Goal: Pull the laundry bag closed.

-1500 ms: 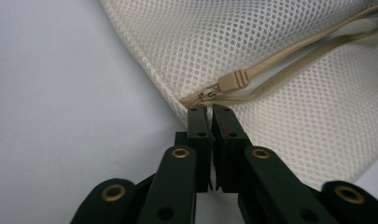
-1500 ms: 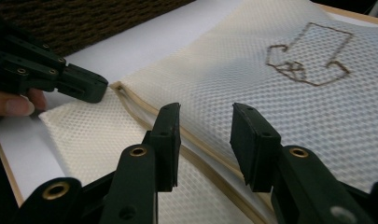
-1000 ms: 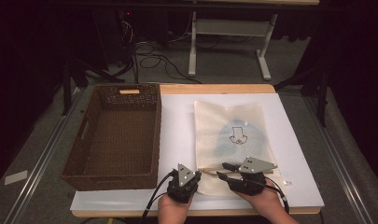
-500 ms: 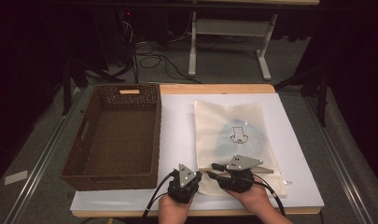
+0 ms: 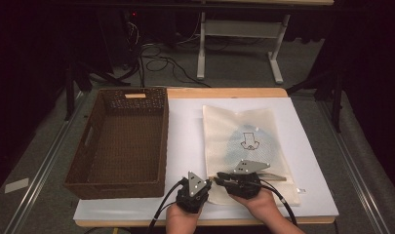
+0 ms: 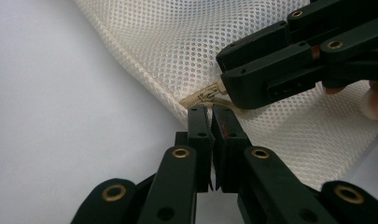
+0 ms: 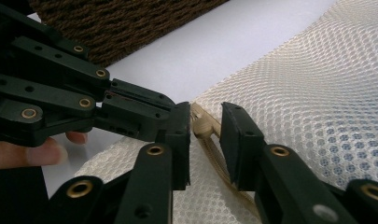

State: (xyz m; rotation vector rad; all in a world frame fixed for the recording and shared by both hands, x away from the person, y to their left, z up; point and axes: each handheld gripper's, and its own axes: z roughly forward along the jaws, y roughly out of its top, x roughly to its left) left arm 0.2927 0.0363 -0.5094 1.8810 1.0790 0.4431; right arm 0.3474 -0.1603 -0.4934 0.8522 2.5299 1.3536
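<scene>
Mesh bag's [image 7: 317,93] zipper pull [image 7: 203,125] between narrowing right gripper [image 7: 206,140] jaws, corner pinched in left gripper [image 6: 211,122] jaws

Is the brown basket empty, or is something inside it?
Empty. The high view looks down into the basket and shows bare woven floor; the mesh bag lies beside it on the white board.

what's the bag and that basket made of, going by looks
The bag looks like cream synthetic mesh fabric: rows of small round holes, soft folds, a tan zipper along its edge. The basket looks like dark brown woven wicker or paper cord, matte, with a twisted-strand texture; which one is unclear.
</scene>
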